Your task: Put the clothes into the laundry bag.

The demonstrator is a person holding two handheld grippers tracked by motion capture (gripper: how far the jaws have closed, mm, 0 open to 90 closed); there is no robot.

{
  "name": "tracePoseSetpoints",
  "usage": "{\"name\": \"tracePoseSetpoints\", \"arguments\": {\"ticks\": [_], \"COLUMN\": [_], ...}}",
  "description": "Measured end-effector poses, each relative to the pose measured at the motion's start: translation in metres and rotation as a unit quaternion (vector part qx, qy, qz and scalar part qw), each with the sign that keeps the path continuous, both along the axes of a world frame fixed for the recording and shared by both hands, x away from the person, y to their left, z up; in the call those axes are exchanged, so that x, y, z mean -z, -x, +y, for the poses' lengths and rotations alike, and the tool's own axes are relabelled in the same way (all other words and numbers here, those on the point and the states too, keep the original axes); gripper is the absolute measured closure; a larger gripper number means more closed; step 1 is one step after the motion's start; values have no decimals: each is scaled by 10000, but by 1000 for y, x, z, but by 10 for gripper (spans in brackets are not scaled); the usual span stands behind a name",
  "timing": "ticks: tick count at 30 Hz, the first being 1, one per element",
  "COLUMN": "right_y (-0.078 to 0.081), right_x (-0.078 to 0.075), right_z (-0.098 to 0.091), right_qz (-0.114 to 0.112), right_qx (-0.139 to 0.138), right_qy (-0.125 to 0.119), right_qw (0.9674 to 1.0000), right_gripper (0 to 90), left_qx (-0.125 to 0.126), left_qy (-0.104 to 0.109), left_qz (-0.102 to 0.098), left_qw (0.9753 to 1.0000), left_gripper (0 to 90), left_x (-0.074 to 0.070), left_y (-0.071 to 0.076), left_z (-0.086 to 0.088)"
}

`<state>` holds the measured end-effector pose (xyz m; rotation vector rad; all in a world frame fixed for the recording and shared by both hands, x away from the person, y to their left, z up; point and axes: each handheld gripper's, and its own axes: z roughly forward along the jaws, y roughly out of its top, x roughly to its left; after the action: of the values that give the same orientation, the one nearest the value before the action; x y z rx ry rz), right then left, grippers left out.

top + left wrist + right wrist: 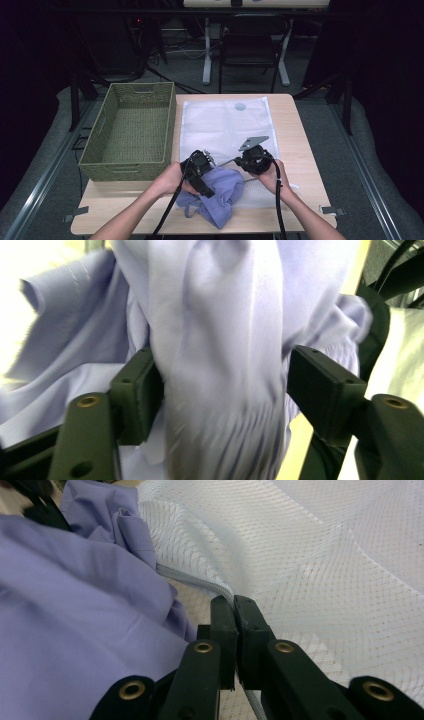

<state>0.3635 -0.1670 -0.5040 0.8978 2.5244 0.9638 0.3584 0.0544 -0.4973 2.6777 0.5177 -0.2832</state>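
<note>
Now your right gripper (234, 611) pinches the mesh bag (320, 555) rim shut while the left gripper's (225, 385) fingers (135, 390) stand parted around the lilac shirt (220, 340), so next stuff it inside.

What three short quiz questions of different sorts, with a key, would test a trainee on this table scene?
1. True or false: the right hand-held gripper is shut on the edge of the mesh bag.
2. What lies between the jaws of the left hand-held gripper?
A. the purple shirt
B. a towel
C. nothing
3. Fill in: the green ____ stands left of the mesh bag.

Key:
1. true
2. A
3. basket
</note>
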Motion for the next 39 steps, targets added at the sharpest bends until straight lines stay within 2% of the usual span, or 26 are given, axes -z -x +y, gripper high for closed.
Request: {"name": "tracePoseSetpoints", "arguments": {"ticks": [5, 7, 9, 11, 14, 16, 18, 19, 22, 26, 27, 30, 33, 35, 39], "right_y": [-1, 0, 0, 0, 1, 1, 2, 3, 6, 9, 10, 15, 19, 21, 19], "right_x": [1, 0, 0, 0, 0, -1, -2, -3, -8, -19, -22, -29, -36, -39, -35], "right_z": [0, 0, 0, -1, -1, -2, -3, -3, -4, -5, -4, -3, 0, 1, 1], "right_qz": [32, 16, 22, 23, 41, 42, 32, 32, 29, -46, -58, -116, -195, -220, -161], "right_qx": [27, 20, 22, 0, -3, -3, -36, -32, -45, -37, -27, -31, -57, -78, -53], "right_qy": [-28, -37, -36, -38, -53, -65, -71, -78, -136, -250, -274, -317, -389, -401, -367], "right_qw": [10000, 10000, 10000, 10000, 10000, 10000, 10000, 10000, 9999, 9997, 9996, 9994, 9990, 9989, 9992], "right_gripper": [879, 879, 879, 879, 879, 879, 879, 879, 879, 879, 879, 879, 879, 879, 879], "left_qx": [-36, -25, -70, -178, -209, -178, -146, -189, -295, -663, -745, -1040, -1264, -1382, -1503], "left_qy": [157, 134, 77, 26, 97, 117, 112, 146, 269, 517, 539, 855, 899, 945, 775], "left_qz": [-304, -410, -435, -507, -369, -409, -467, -508, -558, -498, -538, -522, -792, -787, -754], "left_qw": [9994, 9991, 9990, 9986, 9991, 9989, 9987, 9984, 9976, 9952, 9943, 9895, 9847, 9827, 9827], "left_gripper": [253, 257, 283, 347, 493, 605, 740, 774, 801, 809, 809, 808, 806, 801, 773], "left_x": [-18, -19, -13, -3, 17, 27, 30, 29, 23, 12, 9, 0, -6, -2, 21], "left_y": [10, 15, 17, 17, 15, 15, 14, 14, 14, 9, 8, 5, 5, 2, -5], "left_z": [2, -2, -8, -12, -13, -13, -14, -14, -14, -15, -15, -14, -15, -16, -21]}}
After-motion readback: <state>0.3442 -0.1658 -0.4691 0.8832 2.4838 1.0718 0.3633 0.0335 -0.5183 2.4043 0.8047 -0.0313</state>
